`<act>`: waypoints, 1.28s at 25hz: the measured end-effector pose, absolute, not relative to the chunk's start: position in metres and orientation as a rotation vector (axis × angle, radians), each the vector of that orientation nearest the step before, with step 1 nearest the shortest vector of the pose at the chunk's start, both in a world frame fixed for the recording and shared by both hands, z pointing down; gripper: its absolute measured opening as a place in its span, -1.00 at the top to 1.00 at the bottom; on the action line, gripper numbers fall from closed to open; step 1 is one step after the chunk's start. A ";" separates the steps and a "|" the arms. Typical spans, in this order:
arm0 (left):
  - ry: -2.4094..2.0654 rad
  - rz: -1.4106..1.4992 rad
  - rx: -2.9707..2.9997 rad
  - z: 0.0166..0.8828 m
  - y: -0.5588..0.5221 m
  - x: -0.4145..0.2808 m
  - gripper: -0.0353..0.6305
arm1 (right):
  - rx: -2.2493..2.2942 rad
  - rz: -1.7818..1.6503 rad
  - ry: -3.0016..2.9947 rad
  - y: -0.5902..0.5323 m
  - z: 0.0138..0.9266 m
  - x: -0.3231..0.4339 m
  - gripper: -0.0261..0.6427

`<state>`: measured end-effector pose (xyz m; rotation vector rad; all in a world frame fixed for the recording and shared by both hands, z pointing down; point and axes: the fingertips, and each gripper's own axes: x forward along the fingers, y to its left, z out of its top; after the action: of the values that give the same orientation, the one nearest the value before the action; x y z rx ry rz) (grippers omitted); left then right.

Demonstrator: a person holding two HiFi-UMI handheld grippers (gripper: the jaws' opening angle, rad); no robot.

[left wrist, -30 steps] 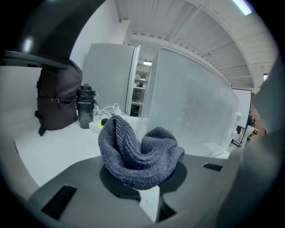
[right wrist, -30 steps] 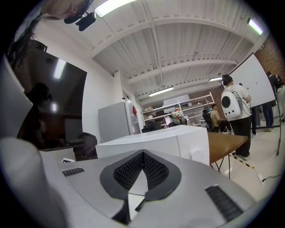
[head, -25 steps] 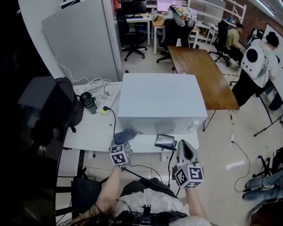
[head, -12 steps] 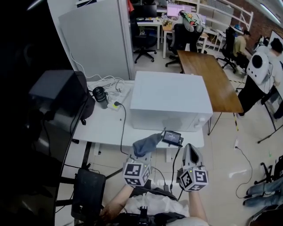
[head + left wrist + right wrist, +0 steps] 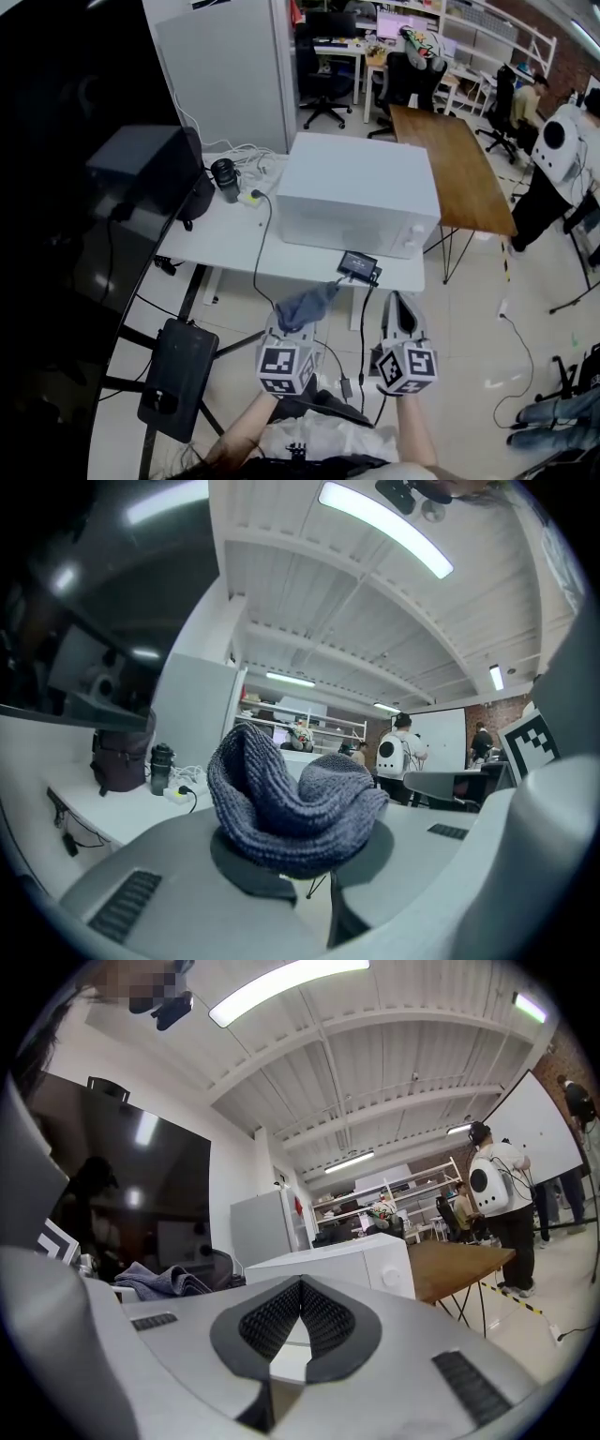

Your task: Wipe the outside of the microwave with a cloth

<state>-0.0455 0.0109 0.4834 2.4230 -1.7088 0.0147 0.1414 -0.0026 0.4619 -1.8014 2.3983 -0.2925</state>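
It was an open-plan office or lab: swivel chairs (image 5: 325, 82) stood at desks with monitors (image 5: 392, 22), shelves (image 5: 483, 37) lined the far wall, a whiteboard (image 5: 539, 1129) stood near brick (image 5: 495, 709), strip lights (image 5: 281, 983) ran overhead, and cables (image 5: 246, 155) trailed across a white worktop (image 5: 211, 258).

The left tongs (image 5: 298, 323) and the right tongs (image 5: 399, 302) are of the same make. Each has two broad, rounded jaws of light grey plastic. The inner pads (image 5: 270, 1324) are dark with a fine ribbed surface, and a short dark grooved strip (image 5: 467, 1387) sits on the outer side of a jaw. Behind the jaws, the left cube (image 5: 284, 367) and the right cube (image 5: 406, 368) are white with black square markers. The person wears a white garment (image 5: 323, 439) with a small black mount (image 5: 300, 453) on it.
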 end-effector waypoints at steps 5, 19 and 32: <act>-1.723 0.026 2.423 0.478 0.038 -0.044 0.73 | -1.764 -0.296 2.406 0.024 0.453 0.134 0.87; -1.696 0.079 2.479 0.485 0.070 -0.066 0.73 | -1.792 -0.227 2.371 0.074 0.432 0.102 0.88; -1.644 0.099 2.499 0.492 0.085 -0.059 0.73 | -1.822 -0.208 2.404 0.093 0.442 0.093 0.88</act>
<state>-0.0592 0.0847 0.4915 2.4988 -1.6439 0.0991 0.0931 0.0930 0.4421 -1.8218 2.4045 -0.2080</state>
